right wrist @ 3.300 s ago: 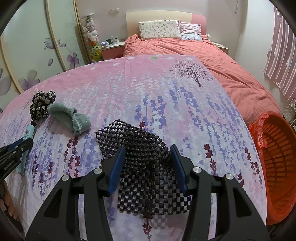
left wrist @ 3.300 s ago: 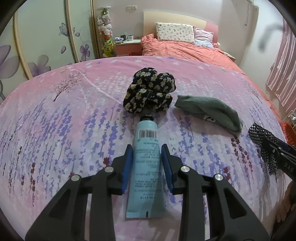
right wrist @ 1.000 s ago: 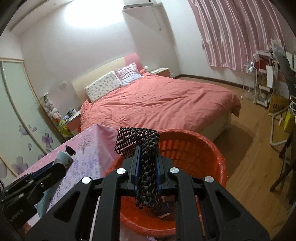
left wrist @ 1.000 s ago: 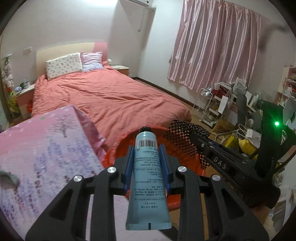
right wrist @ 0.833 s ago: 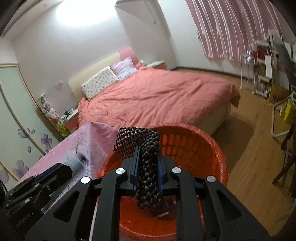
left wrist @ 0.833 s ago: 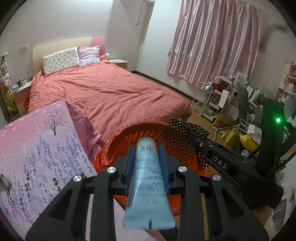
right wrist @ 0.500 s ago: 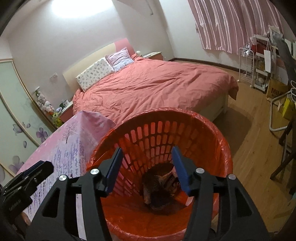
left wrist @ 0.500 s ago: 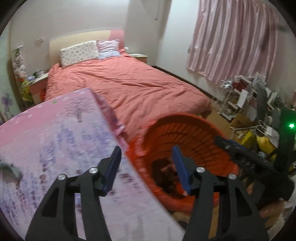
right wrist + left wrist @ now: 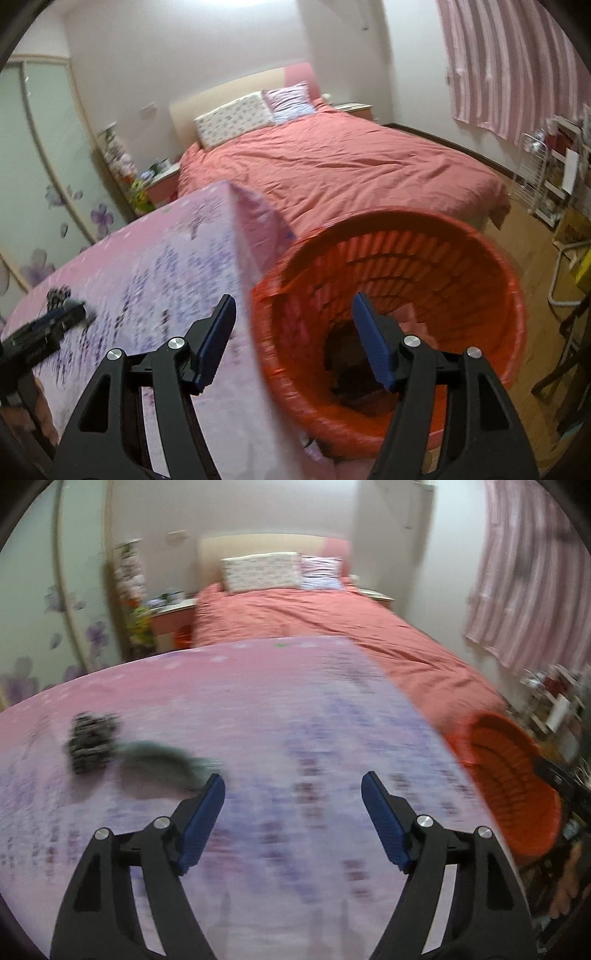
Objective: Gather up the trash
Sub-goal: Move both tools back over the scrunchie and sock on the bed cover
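Two grippers in view, both empty; lines run largest thing to smallest.
bed: salmon-covered bed [image 9: 332,162] at the far wall, two pillows at its head.
bench: pink-and-purple flower-print cloth over the bench [image 9: 295,709]; left wrist view is motion-blurred, print detail unreadable.
basket: orange slotted basket [image 9: 491,266] on the floor just beside the bench's right edge; something dark lies at its bottom, too blurred to name. Also seen at the right edge of the left wrist view [image 9: 517,786].
left gripper: left gripper [image 9: 293,794] over the bench cloth, jaws wide and opening, nothing between the blue pads. Its dark body shows at the left edge of the right wrist view [image 9: 44,328].
right gripper: right gripper [image 9: 293,314] straddles the bench edge and the basket mouth, jaws opening, nothing between the pads.
green item: grey-green soft item [image 9: 159,757] lying on the bench, just ahead-left of the left gripper's left pad; smeared by blur.
dark item: black-and-white speckled bundle [image 9: 90,738] on the bench, touching or just beside the green item's left end, cannot tell which.
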Action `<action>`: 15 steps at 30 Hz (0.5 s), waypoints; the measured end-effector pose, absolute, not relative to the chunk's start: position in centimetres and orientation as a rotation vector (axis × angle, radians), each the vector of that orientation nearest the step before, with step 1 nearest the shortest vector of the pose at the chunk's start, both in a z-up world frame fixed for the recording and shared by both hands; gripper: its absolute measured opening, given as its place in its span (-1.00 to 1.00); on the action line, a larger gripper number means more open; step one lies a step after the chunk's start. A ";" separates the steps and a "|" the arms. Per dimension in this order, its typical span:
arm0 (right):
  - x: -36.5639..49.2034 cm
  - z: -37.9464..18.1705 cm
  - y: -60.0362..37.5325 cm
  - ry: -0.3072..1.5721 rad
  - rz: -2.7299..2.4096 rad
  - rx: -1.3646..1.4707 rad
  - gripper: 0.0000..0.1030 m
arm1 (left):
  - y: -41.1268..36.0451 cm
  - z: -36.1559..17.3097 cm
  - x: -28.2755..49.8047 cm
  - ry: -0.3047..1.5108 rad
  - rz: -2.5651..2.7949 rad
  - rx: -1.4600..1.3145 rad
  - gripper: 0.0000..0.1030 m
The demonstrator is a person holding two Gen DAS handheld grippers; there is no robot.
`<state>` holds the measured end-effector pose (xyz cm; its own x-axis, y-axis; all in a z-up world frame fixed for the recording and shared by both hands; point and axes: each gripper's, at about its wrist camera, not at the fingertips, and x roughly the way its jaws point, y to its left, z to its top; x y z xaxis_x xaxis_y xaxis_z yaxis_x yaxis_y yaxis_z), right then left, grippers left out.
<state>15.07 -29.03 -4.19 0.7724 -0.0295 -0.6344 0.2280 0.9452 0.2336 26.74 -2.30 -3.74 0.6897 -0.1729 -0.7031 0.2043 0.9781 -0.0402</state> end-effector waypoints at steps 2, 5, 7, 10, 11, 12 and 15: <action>15.4 -4.2 -27.4 0.689 -0.120 0.291 0.27 | 0.8 -3.7 27.4 0.782 -0.147 0.029 0.59; 16.0 -4.4 -25.2 0.711 -0.083 0.261 0.27 | 5.3 -3.7 28.8 0.780 -0.042 0.008 0.65; 16.5 -4.6 -23.6 0.725 -0.058 0.237 0.27 | 8.4 -3.7 30.0 0.781 0.031 -0.017 0.65; 17.3 -4.9 -21.4 0.745 -0.024 0.212 0.27 | 12.1 -4.0 32.0 0.793 0.108 -0.066 0.65; 17.5 -5.0 -20.8 0.751 -0.016 0.206 0.27 | 12.9 -4.2 32.7 0.799 0.125 -0.076 0.65; 17.7 -5.1 -20.2 0.759 -0.004 0.200 0.27 | 13.6 -4.3 33.3 0.805 0.135 -0.084 0.65; 18.4 -5.2 -18.7 0.774 0.023 0.181 0.27 | 14.6 -5.0 35.1 0.828 0.148 -0.066 0.52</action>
